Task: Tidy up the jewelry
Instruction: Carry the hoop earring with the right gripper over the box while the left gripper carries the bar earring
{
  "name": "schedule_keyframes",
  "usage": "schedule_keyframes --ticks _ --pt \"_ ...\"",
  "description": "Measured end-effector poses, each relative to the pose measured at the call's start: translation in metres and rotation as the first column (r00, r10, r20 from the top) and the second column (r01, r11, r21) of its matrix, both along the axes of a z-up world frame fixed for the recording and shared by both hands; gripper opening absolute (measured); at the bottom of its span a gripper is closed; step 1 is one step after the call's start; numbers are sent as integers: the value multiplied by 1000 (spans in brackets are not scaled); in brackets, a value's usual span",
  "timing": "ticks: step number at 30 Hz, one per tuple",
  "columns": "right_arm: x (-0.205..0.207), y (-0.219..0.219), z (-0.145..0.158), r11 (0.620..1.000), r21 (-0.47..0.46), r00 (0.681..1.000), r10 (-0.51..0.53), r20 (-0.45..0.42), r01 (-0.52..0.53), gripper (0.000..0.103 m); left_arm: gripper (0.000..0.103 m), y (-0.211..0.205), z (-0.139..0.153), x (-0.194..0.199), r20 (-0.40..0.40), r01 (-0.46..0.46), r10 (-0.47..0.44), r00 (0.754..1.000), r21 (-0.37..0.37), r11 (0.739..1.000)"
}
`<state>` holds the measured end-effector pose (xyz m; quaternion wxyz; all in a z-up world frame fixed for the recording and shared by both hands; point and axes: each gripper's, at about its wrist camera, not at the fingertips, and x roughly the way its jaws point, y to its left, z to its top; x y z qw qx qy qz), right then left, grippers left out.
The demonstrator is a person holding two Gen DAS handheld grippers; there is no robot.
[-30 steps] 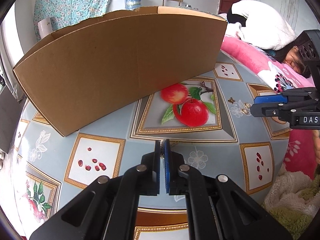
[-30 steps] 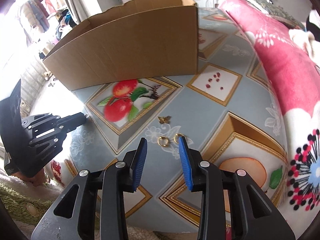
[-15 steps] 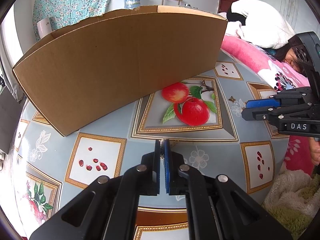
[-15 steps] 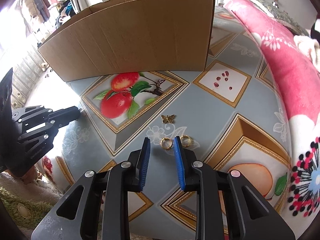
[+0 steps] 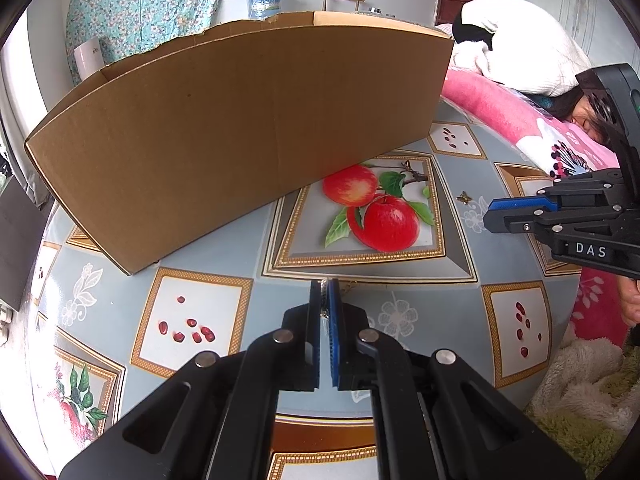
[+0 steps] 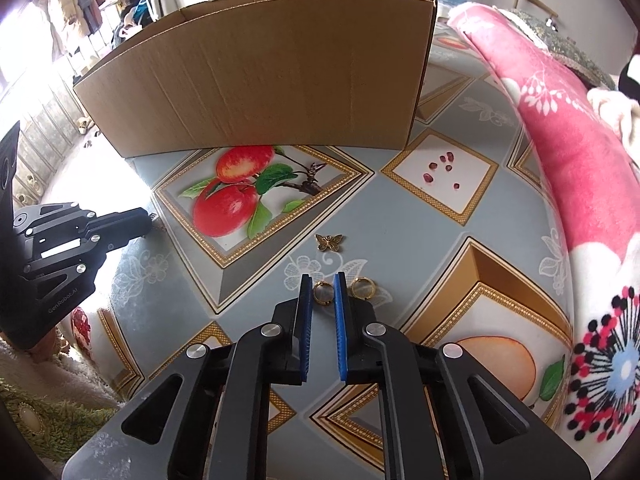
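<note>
Left gripper (image 5: 325, 286): jaws pressed nearly together on something thin and metallic, a bit of fine chain showing at the tips; what the piece is, I cannot make out. It points down at the table, at 6 o'clock in its own view.
Right gripper (image 6: 323, 278): jaws have just been closing around a gold ring (image 6: 322, 293), which sits between the blue pads. A sliver of gap seems to remain on each side, so whether they press the ring yet I cannot tell.
Second ring (image 6: 361, 288): lies flat just outside the right jaw, toward 3 o'clock of the first ring.
Butterfly charm (image 6: 329, 242): small and brassy, at 12 o'clock of the rings, near them and apart.
Table (image 6: 400, 240): covered in a grey-blue cloth printed with apples and gold-framed squares.
Cardboard box (image 6: 256, 76): open-topped, standing at the far side, at 12 o'clock from both grippers, well apart from the jewelry.
Pink blanket (image 6: 560, 120): runs along the table edge at 2 to 4 o'clock in the right wrist view.
Person (image 5: 520, 56): in a white top, lying on the blanket at 2 o'clock in the left wrist view.
</note>
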<state>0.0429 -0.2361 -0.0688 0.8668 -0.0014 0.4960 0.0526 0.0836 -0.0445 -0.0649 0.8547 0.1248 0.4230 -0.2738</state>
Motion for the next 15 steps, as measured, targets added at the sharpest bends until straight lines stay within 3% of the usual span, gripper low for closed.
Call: schedule_keyframes --ticks 9,15 --pt "-9 -4 15 999 33 999 -12 39 10 8 3 2 15 -6 40 2 -2 999 2 1000" --pt "-11 0 58 994 97 986 37 160 -53 8 3 15 72 -13 140 21 -14 990 -49 999"
